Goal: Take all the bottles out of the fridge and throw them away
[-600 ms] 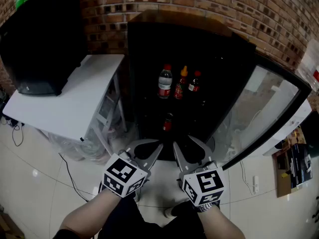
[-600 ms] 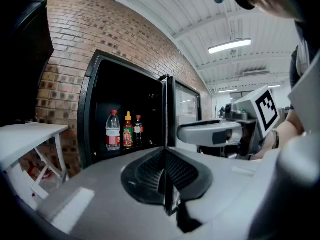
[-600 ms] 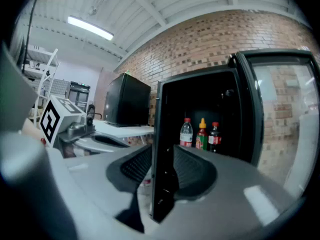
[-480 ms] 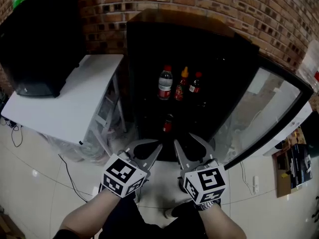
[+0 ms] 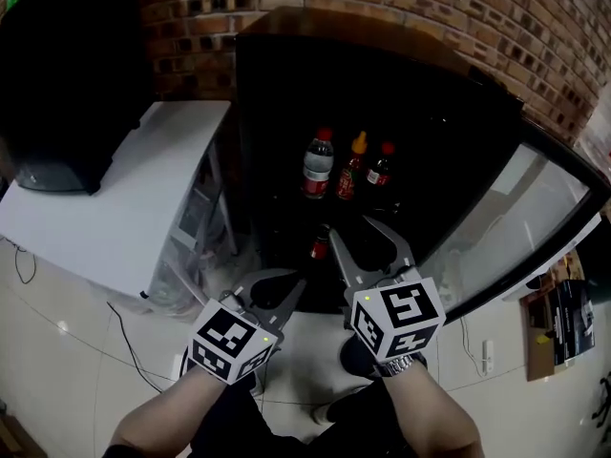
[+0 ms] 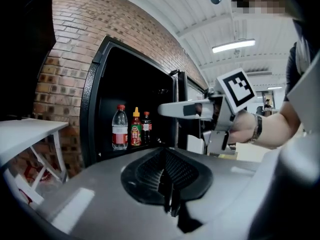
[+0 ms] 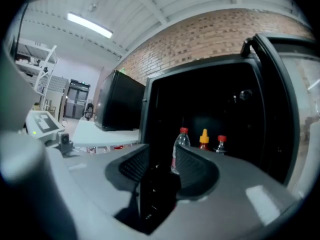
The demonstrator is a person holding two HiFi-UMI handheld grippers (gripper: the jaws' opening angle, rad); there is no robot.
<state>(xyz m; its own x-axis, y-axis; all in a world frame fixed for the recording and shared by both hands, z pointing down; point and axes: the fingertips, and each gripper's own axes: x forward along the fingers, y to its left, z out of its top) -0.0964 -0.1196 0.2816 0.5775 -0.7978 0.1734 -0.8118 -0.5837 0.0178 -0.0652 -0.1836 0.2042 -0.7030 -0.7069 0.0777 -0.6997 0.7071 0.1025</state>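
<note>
- Lower centre-left: the left claw (image 5: 294, 288) has its jaws pressed together, gripping nothing.
- Centre: in the open fridge (image 5: 286, 74), three bottles (image 5: 351, 168) stand in a row on a shelf, with a fourth bottle (image 5: 320, 246) lower down.
- Lower centre-right: the right claw (image 5: 349, 227) has its jaws partly apart, empty.

In the right gripper view's centre, the water bottle's (image 7: 181, 143) lower half was hidden behind the right hand-held gripper (image 7: 162, 154); the bottle labels were unreadably small.

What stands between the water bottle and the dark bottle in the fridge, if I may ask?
The yellow-capped sauce bottle, plain in the head view.
</note>
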